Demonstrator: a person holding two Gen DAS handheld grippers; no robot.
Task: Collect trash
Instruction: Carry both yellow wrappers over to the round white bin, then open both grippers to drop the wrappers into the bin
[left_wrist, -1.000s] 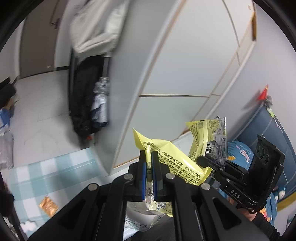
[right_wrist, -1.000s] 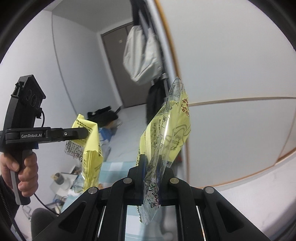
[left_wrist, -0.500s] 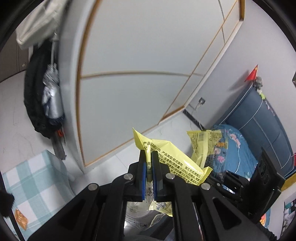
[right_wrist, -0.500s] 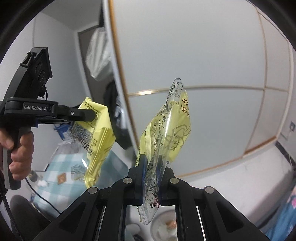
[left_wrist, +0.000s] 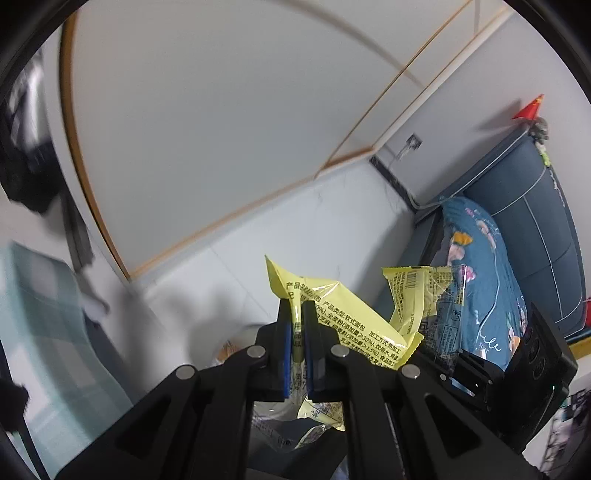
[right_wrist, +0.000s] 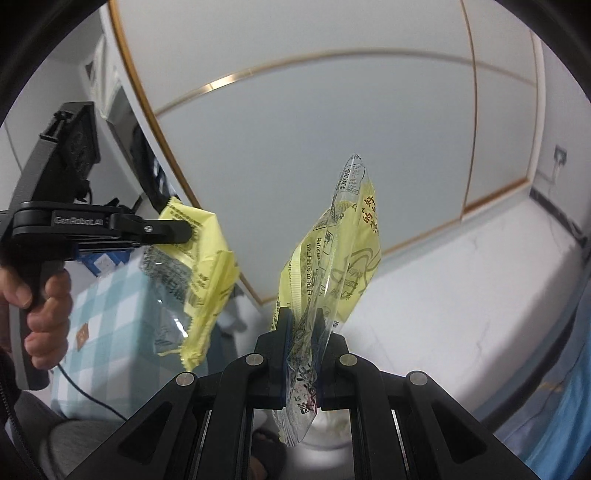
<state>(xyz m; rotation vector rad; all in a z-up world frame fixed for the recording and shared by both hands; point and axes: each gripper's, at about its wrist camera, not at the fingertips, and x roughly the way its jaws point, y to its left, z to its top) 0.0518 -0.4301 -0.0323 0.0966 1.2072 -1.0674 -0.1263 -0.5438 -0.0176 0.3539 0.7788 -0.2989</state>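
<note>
The left gripper (left_wrist: 298, 332) pinches a yellow wrapper (left_wrist: 347, 317) tight between its fingers; the right gripper (right_wrist: 301, 332) clamps a yellow-and-clear wrapper (right_wrist: 340, 258). Both hang above pale floor (right_wrist: 461, 288), before white wardrobe doors (left_wrist: 221, 110), a blue sofa (left_wrist: 528, 229) to the side.

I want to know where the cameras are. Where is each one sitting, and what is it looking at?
Left wrist view: sits on the left gripper, looking along its fingers at its yellow wrapper, the wardrobe and a blue bed; the right gripper shows at the right.
Right wrist view: sits on the right gripper, looking at its clear-yellow wrapper and the wardrobe; the left gripper and a hand show at the left.
Shared: both wrappers, both grippers, the wardrobe.
</note>
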